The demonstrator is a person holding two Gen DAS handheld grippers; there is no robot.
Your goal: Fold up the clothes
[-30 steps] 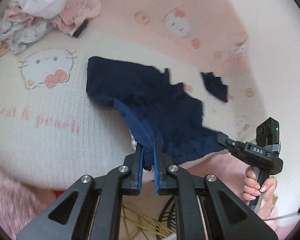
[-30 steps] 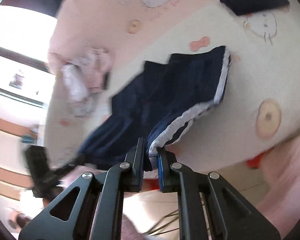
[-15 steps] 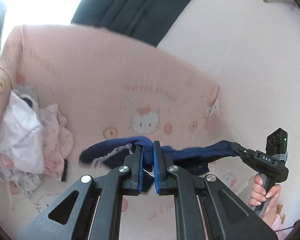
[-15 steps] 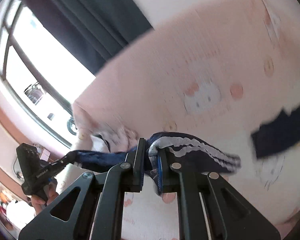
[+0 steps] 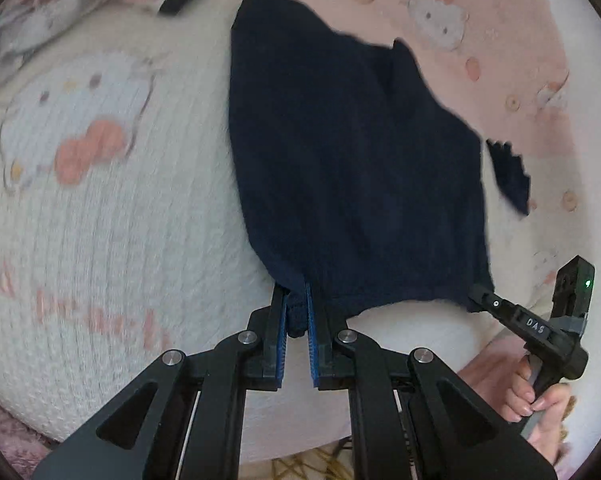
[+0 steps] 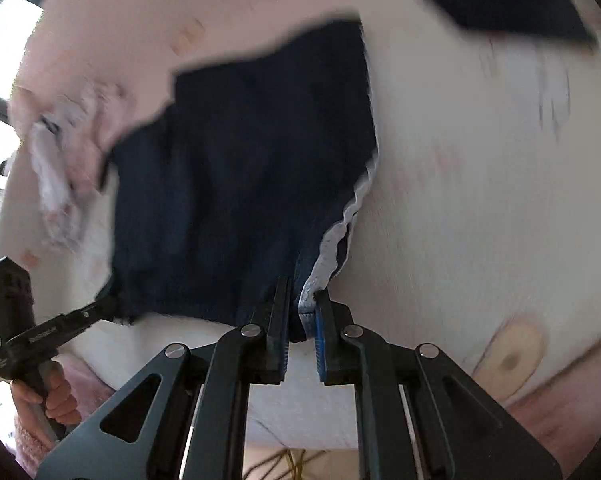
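A pair of navy shorts (image 5: 352,168) with a white side stripe (image 6: 354,208) lies spread flat on the cream and pink cartoon-cat blanket (image 5: 100,216), legs pointing away from me. My left gripper (image 5: 296,300) is shut on the waistband's left corner. My right gripper (image 6: 302,300) is shut on the waistband's right corner, by the white stripe. Each gripper also shows in the other's view: the right gripper (image 5: 478,300) at the waistband's far end, the left gripper (image 6: 114,306) likewise, each held by a hand.
A second navy garment (image 5: 508,176) lies on the blanket to the right, also seen as navy garment (image 6: 508,8). A heap of white and pink clothes (image 5: 60,12) sits at the back left. The bed's near edge (image 5: 284,428) runs just below the waistband.
Half a second ago the shorts hung in the air, stretched between both grippers before the wall. Both grippers have since come down and the shorts now lie flat on the blanket.
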